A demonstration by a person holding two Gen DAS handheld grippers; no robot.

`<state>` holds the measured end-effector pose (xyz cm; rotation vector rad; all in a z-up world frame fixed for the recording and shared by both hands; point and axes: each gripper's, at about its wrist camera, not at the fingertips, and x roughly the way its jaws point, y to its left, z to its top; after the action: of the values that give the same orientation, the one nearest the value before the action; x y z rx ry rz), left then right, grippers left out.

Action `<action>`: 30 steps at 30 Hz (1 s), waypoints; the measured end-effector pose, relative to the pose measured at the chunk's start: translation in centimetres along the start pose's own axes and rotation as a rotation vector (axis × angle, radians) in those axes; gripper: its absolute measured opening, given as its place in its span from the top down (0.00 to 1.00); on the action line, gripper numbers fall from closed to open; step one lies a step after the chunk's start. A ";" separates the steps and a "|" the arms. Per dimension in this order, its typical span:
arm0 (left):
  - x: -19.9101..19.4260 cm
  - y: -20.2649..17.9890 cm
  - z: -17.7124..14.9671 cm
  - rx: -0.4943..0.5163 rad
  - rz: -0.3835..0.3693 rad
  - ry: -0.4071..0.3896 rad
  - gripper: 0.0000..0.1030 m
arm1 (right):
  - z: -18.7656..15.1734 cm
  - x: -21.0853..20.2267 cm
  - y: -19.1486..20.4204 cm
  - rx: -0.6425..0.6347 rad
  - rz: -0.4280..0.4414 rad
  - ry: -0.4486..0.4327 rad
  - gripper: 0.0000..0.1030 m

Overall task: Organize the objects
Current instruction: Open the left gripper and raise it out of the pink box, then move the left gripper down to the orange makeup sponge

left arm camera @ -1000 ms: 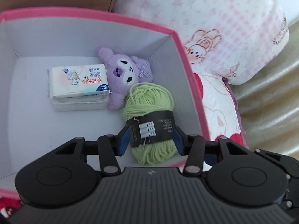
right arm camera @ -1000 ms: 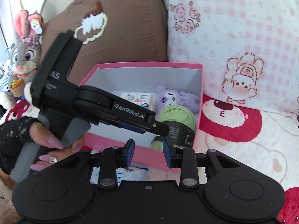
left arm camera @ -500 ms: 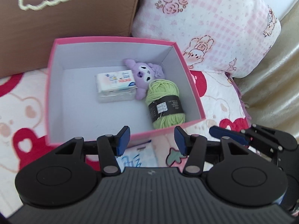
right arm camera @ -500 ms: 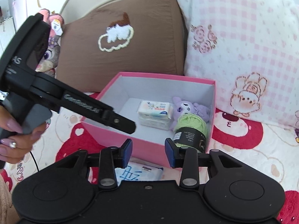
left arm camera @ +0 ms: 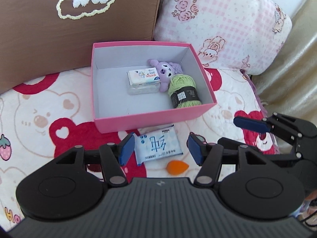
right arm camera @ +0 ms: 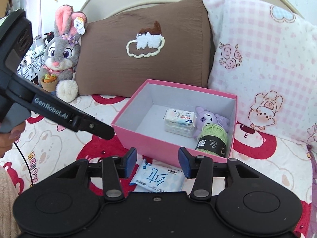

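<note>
Both grippers hang above the bedspread [left arm camera: 39, 103] in front of the pink box [left arm camera: 150, 119], neither holding anything; left gripper [left arm camera: 160, 148] jaws stand apart and have just been opening, nothing clamped, blue pads either side of the flat tissue pack [left arm camera: 158, 145] lying on the bedspread below them, no contact visible; right gripper [right arm camera: 157, 161] jaws also apart and have just been opening, empty, the same flat tissue pack [right arm camera: 158, 180] seen between and under its pads; that pack lies just in front of the box's near wall, outside it; inside the box: green yarn ball [left arm camera: 183, 93] with a black label band, on its side in the near right corner against the right wall; purple plush [left arm camera: 165, 72] behind it, touching the yarn and the boxed tissue pack [left arm camera: 143, 79], which lies roughly mid-floor of the box; left half of the box floor bare; small orange teardrop object [left arm camera: 176, 166] on the bedspread near the flat pack, can't tell what it is; brown pillow [right arm camera: 142, 45] and pink checked pillow [right arm camera: 261, 59] stand behind the box; grey rabbit plush [right arm camera: 61, 55] leans at the brown pillow's left end; in the right wrist view the left gripper's body crosses the left side, a hand [right arm camera: 8, 138] on its grip.
</note>
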<state>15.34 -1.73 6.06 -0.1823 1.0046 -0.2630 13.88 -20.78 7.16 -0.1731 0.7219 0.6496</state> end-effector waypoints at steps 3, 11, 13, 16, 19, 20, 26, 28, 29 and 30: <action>-1.4 0.3 -0.4 -0.012 -0.006 0.002 0.41 | -0.1 -1.0 0.6 -0.001 0.005 -0.001 0.47; -4.1 1.0 -1.8 -0.013 -0.026 0.012 0.32 | -0.6 -3.4 2.1 -0.018 0.018 -0.012 0.39; -4.4 0.9 -2.2 0.001 -0.032 0.019 0.30 | -0.8 -3.9 2.3 -0.022 0.018 -0.018 0.35; -4.5 1.1 -2.9 -0.004 -0.026 0.028 0.30 | -1.2 -4.6 2.5 -0.015 0.018 -0.032 0.26; -4.5 1.4 -3.6 -0.014 -0.033 0.037 0.30 | -1.8 -5.0 2.4 -0.007 0.024 -0.040 0.24; -4.4 1.5 -3.7 -0.017 -0.034 0.041 0.30 | -2.0 -5.0 2.5 -0.007 0.028 -0.039 0.23; -4.6 1.3 -4.4 -0.007 -0.034 0.048 0.24 | -2.8 -5.7 2.9 -0.018 0.035 -0.051 0.17; -4.8 1.3 -4.6 -0.002 -0.036 0.044 0.21 | -2.9 -5.8 3.0 -0.018 0.035 -0.057 0.17; -4.9 1.3 -4.7 0.001 -0.038 0.044 0.21 | -3.0 -5.8 3.1 -0.017 0.036 -0.059 0.16; -5.0 1.3 -4.8 0.002 -0.040 0.044 0.20 | -3.2 -5.8 3.1 -0.017 0.038 -0.060 0.16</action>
<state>8.90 0.85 7.18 -0.1960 1.0450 -0.3055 6.92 -22.30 8.88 -0.1552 0.6635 0.6949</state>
